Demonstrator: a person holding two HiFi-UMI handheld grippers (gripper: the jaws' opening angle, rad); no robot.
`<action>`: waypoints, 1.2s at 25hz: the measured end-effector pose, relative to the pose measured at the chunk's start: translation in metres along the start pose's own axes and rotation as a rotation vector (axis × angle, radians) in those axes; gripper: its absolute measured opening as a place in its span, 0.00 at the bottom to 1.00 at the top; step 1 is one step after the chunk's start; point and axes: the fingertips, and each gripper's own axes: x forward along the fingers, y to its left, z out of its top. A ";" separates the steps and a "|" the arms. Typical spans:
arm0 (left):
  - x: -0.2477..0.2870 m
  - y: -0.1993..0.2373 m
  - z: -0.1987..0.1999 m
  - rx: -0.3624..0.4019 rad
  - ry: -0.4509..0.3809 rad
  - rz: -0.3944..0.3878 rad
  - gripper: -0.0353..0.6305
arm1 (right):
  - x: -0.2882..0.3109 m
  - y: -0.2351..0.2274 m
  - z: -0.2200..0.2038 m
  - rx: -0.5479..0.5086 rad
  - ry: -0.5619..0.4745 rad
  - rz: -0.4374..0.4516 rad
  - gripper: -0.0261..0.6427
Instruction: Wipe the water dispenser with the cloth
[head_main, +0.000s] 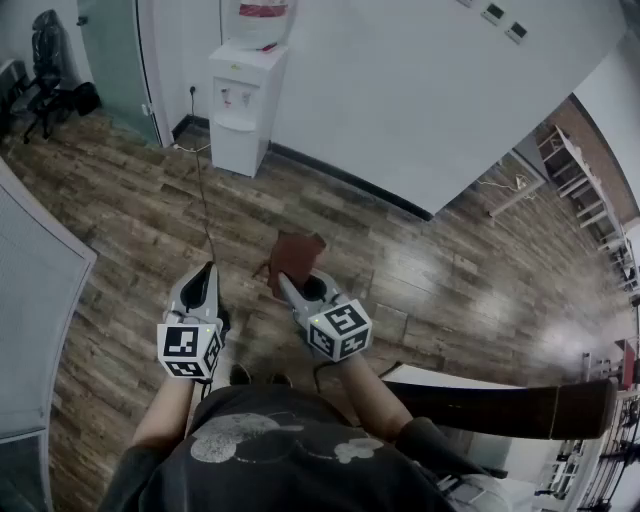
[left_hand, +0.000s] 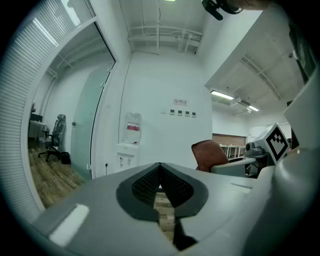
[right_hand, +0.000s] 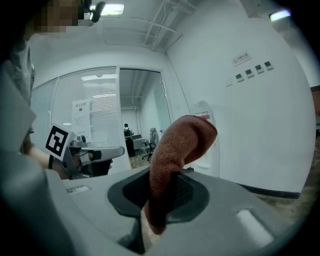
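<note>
- Wood-plank floor runs to a white wall, where the water dispenser stands at the far left, well apart from both grippers.
- Right gripper: fingers clamped on the reddish-brown cloth, which sticks out beyond them.
- Left gripper: fingers closed together, holding nothing.

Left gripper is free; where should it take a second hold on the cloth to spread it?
Probably grip the loose top flap of the cloth, which stands clear above the right gripper pinching its lower end. Bring the left gripper in from the left, fingers opened first; they are shut now.
</note>
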 end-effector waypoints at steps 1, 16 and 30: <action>0.001 0.000 0.000 -0.001 -0.001 -0.005 0.08 | 0.002 0.000 0.001 0.004 -0.005 -0.001 0.12; -0.003 -0.002 0.000 -0.015 -0.007 -0.015 0.08 | 0.000 0.004 0.001 0.009 -0.011 -0.003 0.12; -0.019 0.024 -0.005 -0.058 -0.048 -0.060 0.08 | 0.005 -0.007 -0.022 0.092 -0.005 -0.128 0.12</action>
